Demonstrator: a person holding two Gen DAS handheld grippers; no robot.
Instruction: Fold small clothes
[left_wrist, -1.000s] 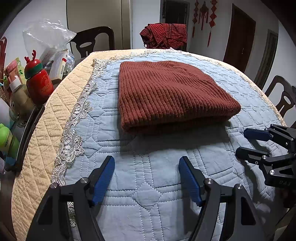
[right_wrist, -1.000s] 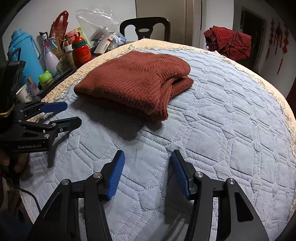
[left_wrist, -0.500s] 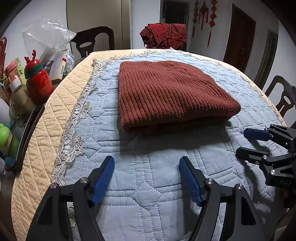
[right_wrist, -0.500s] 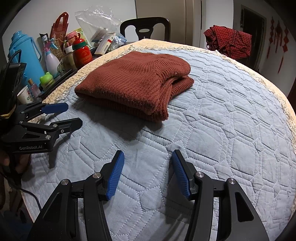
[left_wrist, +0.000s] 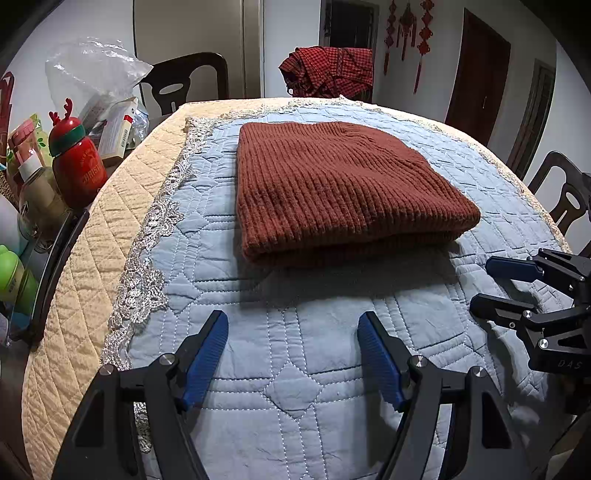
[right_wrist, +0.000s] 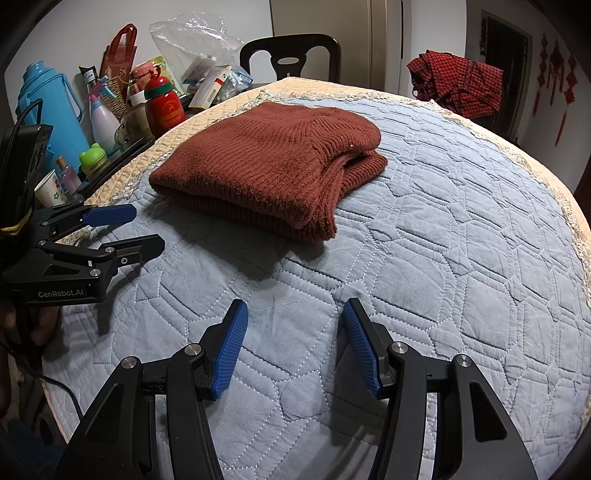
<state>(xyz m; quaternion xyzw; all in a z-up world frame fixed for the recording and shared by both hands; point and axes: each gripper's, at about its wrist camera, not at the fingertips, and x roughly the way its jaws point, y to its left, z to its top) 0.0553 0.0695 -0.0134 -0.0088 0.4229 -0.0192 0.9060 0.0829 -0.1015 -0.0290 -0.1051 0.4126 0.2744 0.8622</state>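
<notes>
Beyond left gripper (left_wrist: 292, 354) | folded sweater (left_wrist: 340, 192) | apart, untouched

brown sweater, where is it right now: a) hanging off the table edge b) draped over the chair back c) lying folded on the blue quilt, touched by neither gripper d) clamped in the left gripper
c: the brown sweater lies folded on the blue quilt, while the left gripper and right gripper are open and short of it.

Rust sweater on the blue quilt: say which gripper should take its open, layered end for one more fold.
Probably the right gripper. In its view the sweater shows its stacked layers on the right side. The left gripper, also open and empty, faces the closed folded edge.
</notes>
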